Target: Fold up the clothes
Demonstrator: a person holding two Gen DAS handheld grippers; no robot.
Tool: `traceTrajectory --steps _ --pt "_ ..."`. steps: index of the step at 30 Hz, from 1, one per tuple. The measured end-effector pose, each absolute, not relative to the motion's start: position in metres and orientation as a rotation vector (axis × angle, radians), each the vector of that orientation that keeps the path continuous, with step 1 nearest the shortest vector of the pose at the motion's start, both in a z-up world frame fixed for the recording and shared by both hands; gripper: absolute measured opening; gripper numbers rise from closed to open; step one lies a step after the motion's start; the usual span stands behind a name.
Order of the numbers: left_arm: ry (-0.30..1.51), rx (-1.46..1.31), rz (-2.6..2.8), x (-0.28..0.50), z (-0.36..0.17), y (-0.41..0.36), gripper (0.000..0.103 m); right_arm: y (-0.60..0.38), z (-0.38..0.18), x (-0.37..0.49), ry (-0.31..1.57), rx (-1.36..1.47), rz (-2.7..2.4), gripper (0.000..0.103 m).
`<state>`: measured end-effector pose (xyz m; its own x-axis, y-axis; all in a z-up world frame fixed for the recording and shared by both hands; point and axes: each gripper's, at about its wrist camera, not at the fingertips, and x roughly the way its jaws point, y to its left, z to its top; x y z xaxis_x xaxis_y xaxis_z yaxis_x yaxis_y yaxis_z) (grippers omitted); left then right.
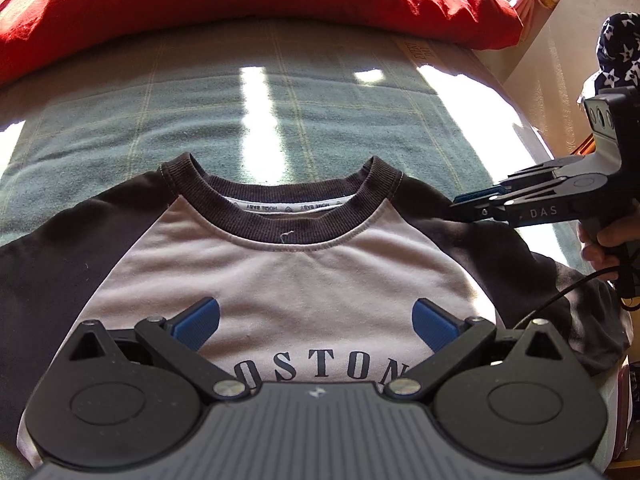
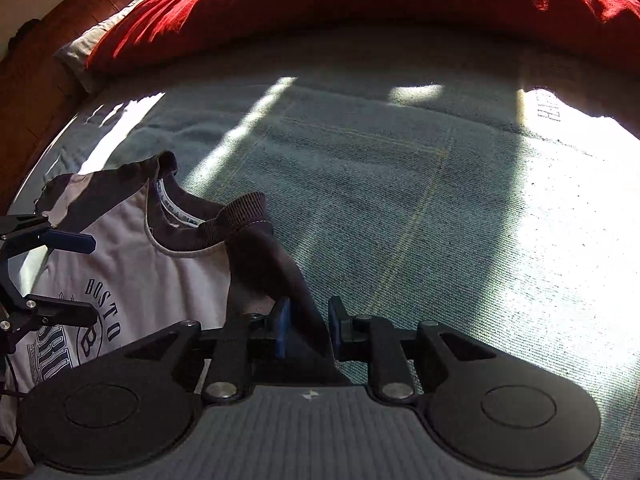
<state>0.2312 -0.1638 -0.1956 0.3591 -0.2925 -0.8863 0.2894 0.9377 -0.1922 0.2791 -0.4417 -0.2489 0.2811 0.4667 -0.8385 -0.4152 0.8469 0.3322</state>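
Left gripper (image 1: 316, 322): jaws wide apart, hovering over the shirt (image 1: 304, 276) chest, holding nothing.
Right gripper (image 2: 306, 330): jaws narrowly apart, dark sleeve (image 2: 280, 264) between them, unclamped.
Risk: sleeve slips free if lifted before pinching.

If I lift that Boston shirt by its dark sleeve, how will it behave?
Probably floppy: the shirt lies flat on the blanket, and its sleeve already drapes in folds near the right hand-held gripper. Likely light, being thin knit. It would probably trail and bunch rather than keep its shape.
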Motion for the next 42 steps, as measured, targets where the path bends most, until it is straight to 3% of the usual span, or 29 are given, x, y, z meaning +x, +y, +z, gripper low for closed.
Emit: traceTrajectory --steps 2,3,4,13,16,26,33,39,42 --pt "1.147 -0.019 -0.361 0.231 -0.197 -0.155 0.102 -0.427 -0.253 0.278 1.162 -0.02 0.603 0.022" --pt "1.149 -0.026 -0.355 0.231 -0.197 -0.151 0.102 -0.42 -0.251 0.276 1.148 -0.071 0.604 0.007" --pt "1.152 -0.031 -0.349 0.231 -0.197 -0.148 0.102 -0.414 -0.248 0.274 1.133 -0.12 0.595 0.002" --pt "1.137 -0.048 -0.312 0.229 -0.191 -0.13 0.102 -0.399 -0.229 0.316 1.052 -0.157 0.55 0.0" --pt "1.131 -0.048 -0.314 0.229 -0.189 -0.128 0.102 -0.426 -0.211 0.309 1.005 -0.113 0.515 0.001" --pt "1.132 -0.01 -0.347 0.232 -0.192 -0.15 0.102 -0.537 -0.217 0.222 1.168 -0.044 0.403 0.031" --pt "1.143 0.051 -0.385 0.234 -0.195 -0.181 0.102 -0.558 -0.235 0.165 1.184 -0.038 0.362 0.032" --pt "1.144 0.095 -0.421 0.237 -0.195 -0.207 0.102 -0.541 -0.234 0.135 1.138 -0.298 0.41 0.037" --pt "1.139 0.116 -0.441 0.238 -0.194 -0.219 0.102 -0.554 -0.23 0.137 1.142 -0.279 0.407 0.037"
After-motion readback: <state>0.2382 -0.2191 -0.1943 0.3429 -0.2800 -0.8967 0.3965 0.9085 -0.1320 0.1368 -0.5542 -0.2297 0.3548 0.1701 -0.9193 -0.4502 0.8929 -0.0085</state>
